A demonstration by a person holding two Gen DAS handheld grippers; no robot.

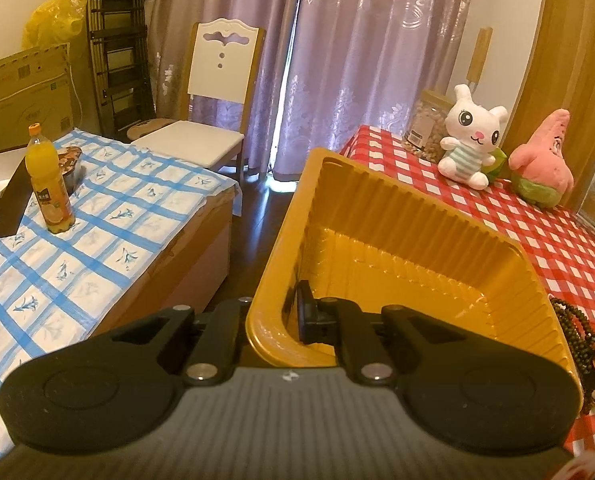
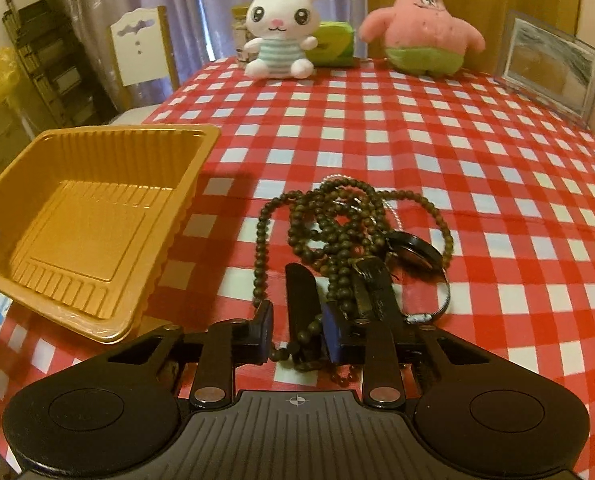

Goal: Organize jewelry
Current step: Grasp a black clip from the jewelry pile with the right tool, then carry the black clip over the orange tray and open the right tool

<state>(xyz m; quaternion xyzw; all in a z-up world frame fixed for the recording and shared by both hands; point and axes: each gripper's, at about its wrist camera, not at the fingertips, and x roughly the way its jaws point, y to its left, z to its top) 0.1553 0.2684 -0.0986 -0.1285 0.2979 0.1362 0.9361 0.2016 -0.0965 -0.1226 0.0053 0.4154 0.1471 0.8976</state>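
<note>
A golden plastic tray [image 1: 397,248] is held up off the table, tilted; my left gripper [image 1: 273,320] is shut on its near rim. The tray also shows in the right wrist view [image 2: 89,216], at the left, empty. A tangle of dark bead necklaces [image 2: 337,232] with a black-strapped wristwatch [image 2: 413,252] lies on the red checked tablecloth [image 2: 417,140]. My right gripper [image 2: 297,332] is low over the pile, jaws partly closed with the watch strap and bead strands between them. The beads show at the right edge of the left wrist view [image 1: 577,336].
A white bunny plush [image 2: 279,32], a pink starfish plush [image 2: 423,20] and a framed picture [image 2: 549,64] stand at the table's back. A second table with blue checked cloth [image 1: 77,240] holds an orange juice bottle [image 1: 49,184]. A white chair [image 1: 213,92] stands behind.
</note>
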